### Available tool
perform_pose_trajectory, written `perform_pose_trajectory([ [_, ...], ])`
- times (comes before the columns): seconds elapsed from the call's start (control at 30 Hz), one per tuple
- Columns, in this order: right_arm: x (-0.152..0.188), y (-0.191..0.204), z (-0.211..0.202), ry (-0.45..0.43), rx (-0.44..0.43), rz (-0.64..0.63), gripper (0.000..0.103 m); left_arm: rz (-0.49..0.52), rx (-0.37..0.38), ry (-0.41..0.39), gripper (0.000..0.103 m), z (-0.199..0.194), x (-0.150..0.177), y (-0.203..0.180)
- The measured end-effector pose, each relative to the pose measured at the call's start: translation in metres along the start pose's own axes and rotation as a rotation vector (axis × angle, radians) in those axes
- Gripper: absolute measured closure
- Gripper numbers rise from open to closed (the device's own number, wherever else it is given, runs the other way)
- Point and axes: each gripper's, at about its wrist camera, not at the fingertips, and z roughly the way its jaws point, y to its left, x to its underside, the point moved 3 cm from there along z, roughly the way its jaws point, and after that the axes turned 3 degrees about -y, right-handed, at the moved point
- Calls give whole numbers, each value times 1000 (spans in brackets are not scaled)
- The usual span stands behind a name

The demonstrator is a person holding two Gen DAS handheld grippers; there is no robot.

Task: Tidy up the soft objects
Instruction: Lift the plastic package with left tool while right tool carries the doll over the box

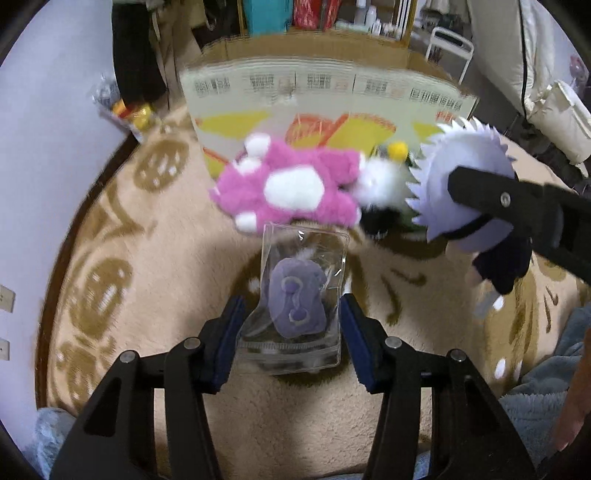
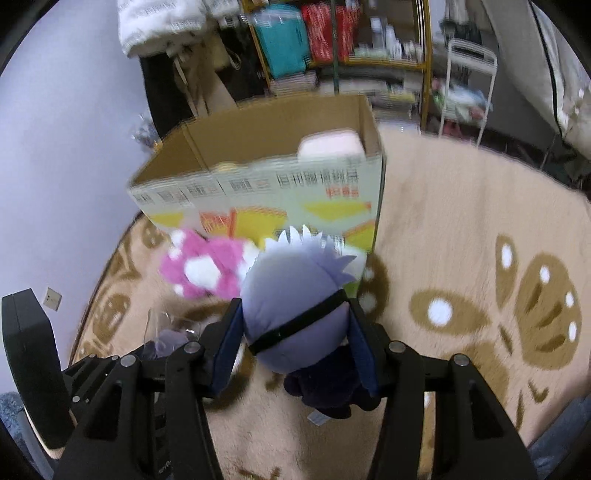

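Spiky-haired doll hangs clear of the rug, head pinched in the right hand-held gripper, likely bound for the open cardboard box just beyond. Left hand-held gripper straddles a bagged purple toy; whether it grips, cannot tell. Pink plush lies against the box front.

1. A beige rug with brown paw-like patterns and white dots covers the floor.
2. A pale lilac wall stands to the left, with a small socket plate low on it.
3. A shelf unit at the back holds a teal bag, a red package and small bottles.
4. A white metal rack stands beside the shelves.
5. A white quilted bundle sits high at the left.
6. A crinkly packet with yellow and red contents lies by the wall.
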Motion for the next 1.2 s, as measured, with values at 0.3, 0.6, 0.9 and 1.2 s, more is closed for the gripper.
perform_pose_trajectory([
  [0.3,-19,17,-47,-224,-17,-39,46,-34,-54,-245,51,-68,-25,19],
  [0.6,-40,23,-78,-372,-96,-20,46,-55,-60,-450,51,-112,-45,39],
  [0.9,-62,25,-84,-416,-137,-11,46,-48,-19,-557,51,-128,-62,41],
  [1.2,-105,19,-98,-486,-85,-51,46,51,-27,-634,51,-139,-100,26],
])
